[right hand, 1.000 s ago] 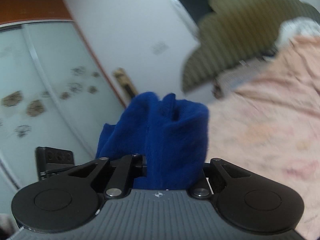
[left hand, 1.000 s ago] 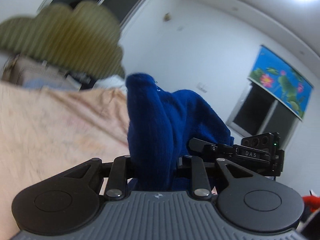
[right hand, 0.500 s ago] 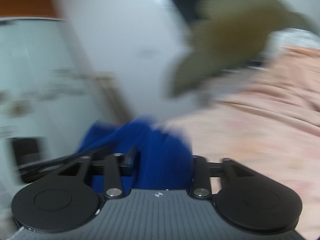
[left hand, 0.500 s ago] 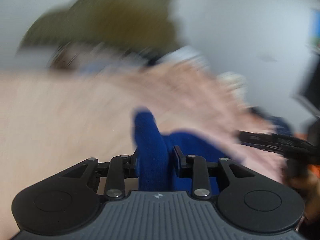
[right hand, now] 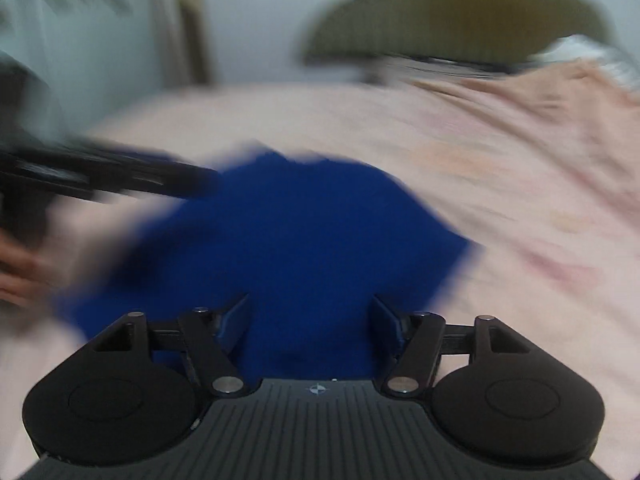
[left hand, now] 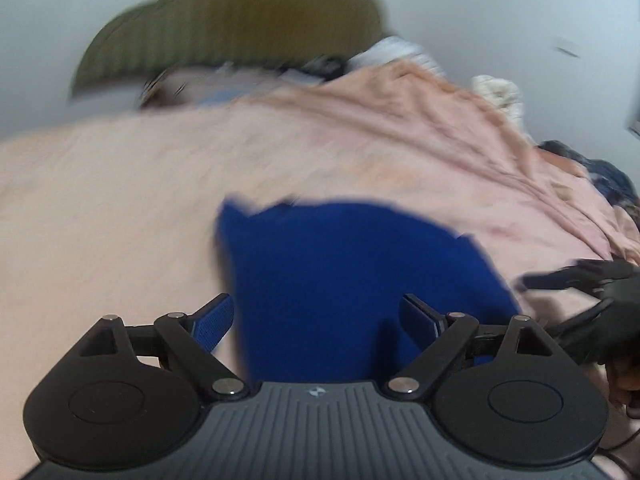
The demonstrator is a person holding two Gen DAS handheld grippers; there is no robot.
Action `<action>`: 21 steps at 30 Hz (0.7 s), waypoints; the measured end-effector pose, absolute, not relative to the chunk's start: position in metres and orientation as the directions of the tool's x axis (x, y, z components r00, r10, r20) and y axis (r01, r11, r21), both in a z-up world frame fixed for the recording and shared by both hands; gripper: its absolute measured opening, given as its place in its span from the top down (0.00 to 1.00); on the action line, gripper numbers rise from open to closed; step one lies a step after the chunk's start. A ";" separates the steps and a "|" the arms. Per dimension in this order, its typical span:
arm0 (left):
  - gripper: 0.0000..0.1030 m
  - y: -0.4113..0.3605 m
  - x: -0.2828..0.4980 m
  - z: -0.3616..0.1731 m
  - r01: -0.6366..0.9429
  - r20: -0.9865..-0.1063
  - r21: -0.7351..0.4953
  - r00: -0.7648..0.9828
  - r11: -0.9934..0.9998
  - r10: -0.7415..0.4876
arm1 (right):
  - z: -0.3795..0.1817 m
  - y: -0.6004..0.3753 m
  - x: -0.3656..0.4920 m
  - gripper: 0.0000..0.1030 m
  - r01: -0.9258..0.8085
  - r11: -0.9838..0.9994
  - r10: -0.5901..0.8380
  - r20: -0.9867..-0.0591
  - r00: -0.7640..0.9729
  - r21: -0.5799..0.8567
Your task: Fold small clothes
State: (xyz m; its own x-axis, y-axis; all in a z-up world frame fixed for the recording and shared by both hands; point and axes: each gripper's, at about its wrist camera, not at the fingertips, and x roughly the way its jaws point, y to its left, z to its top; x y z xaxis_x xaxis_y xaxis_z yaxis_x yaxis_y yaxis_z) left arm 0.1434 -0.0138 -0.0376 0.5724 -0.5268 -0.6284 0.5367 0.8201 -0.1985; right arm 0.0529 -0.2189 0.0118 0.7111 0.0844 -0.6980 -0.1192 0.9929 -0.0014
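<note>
A dark blue knitted garment lies on the pink bedsheet, blurred by motion. My left gripper is over its near edge, jaws opening wide, the cloth lying between the pads without being pressed. The right wrist view shows the same blue garment spread on the sheet, and my right gripper also has its jaws opening, the fabric loose between them. Each view catches the other gripper: the right one at the right edge, the left one at the left.
An olive green headboard stands at the far end of the bed. White and dark clothes lie piled at the far right of the bed. A person's hand holds the left tool. The pink sheet stretches right.
Both grippers were shut on the blue garment, held up in the air. They have tipped down towards the bed, let the garment go onto the sheet, and their jaws have spread apart.
</note>
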 end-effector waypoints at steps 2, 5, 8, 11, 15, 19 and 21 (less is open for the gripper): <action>0.12 0.008 0.131 -0.037 0.537 -0.594 -0.291 0.547 0.792 -0.589 | 0.014 -0.237 0.043 0.14 0.045 0.999 -0.019 -0.665 0.746 0.022; 0.12 0.025 0.105 -0.039 0.529 -0.599 -0.330 0.523 0.782 -0.606 | 0.030 -0.249 -0.001 0.17 0.191 0.970 -0.071 -0.574 0.816 0.152; 0.12 0.028 0.081 -0.048 0.561 -0.614 -0.325 0.487 0.761 -0.621 | 0.032 -0.241 -0.032 0.13 0.186 0.959 -0.036 -0.556 0.830 0.216; 0.12 0.026 0.066 -0.057 0.543 -0.670 -0.233 0.511 0.806 -0.538 | 0.014 -0.233 -0.050 0.14 0.155 0.955 0.036 -0.618 0.785 0.252; 0.12 0.026 0.044 -0.049 0.526 -0.665 -0.166 0.564 0.834 -0.489 | 0.020 -0.226 -0.069 0.13 0.273 0.955 -0.145 -0.626 0.766 0.113; 0.12 0.018 0.031 -0.048 0.468 -0.675 -0.141 0.598 0.872 -0.431 | 0.027 -0.211 -0.075 0.05 0.236 0.962 -0.108 -0.600 0.793 0.139; 0.12 0.019 0.024 -0.050 0.442 -0.683 -0.127 0.611 0.888 -0.401 | 0.019 -0.194 -0.074 0.05 0.213 0.972 -0.105 -0.620 0.778 0.103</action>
State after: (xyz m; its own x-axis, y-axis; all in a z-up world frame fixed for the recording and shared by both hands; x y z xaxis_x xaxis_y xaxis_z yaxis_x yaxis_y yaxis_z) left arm 0.0237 0.0189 -0.0495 0.6106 -0.4010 -0.6829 0.4416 0.8882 -0.1266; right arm -0.0745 -0.1937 0.0187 0.7779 -0.1046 -0.6196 0.2128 0.9716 0.1031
